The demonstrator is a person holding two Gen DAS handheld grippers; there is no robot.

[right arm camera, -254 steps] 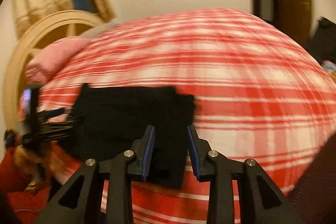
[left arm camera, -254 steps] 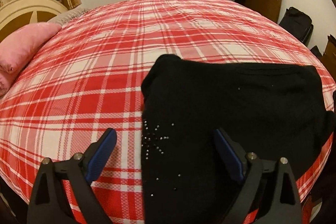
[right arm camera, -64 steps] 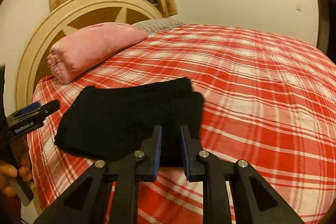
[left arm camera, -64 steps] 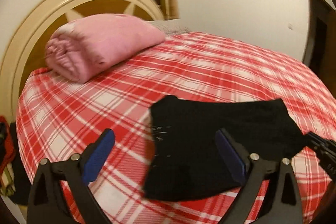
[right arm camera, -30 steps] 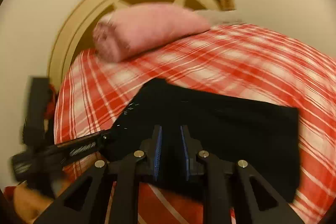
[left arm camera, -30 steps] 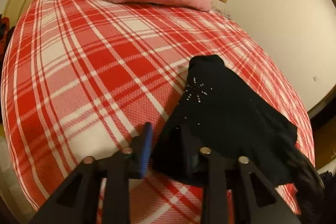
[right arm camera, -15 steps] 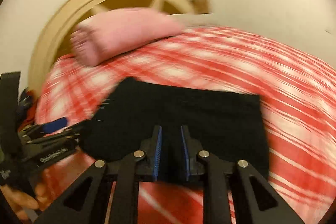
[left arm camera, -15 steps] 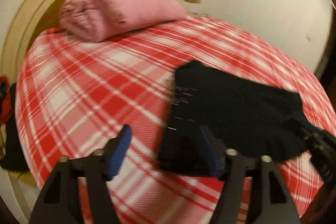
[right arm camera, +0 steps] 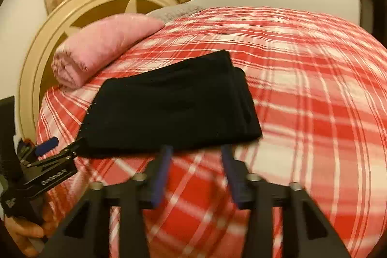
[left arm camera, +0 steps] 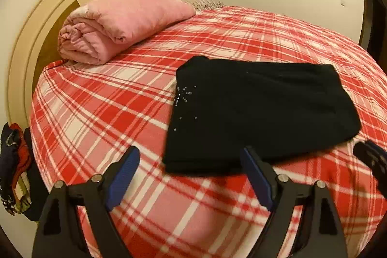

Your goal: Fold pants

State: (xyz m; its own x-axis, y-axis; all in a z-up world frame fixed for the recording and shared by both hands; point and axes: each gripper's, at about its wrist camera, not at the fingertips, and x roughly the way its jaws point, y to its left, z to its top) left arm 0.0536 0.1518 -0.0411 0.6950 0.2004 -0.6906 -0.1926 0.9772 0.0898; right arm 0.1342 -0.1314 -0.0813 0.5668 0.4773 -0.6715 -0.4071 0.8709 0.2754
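Black folded pants (left arm camera: 261,113) with a small spray of silver studs lie flat in a compact rectangle on a red-and-white plaid bedspread (left arm camera: 96,113), near the bed's close edge. The left gripper (left arm camera: 191,173), its jaws just opened wide, hangs just short of the pants' near-left corner, gripping nothing. The right gripper (right arm camera: 197,161), jaws also just parted, sits before the near edge, empty. A rolled pink quilt (left arm camera: 121,23) rests far left against a cream round headboard (left arm camera: 31,35).

Both the left gripper (left arm camera: 189,174) and right gripper (right arm camera: 196,161) have just opened, releasing the folded black pants (left arm camera: 261,113), and sit back from them.
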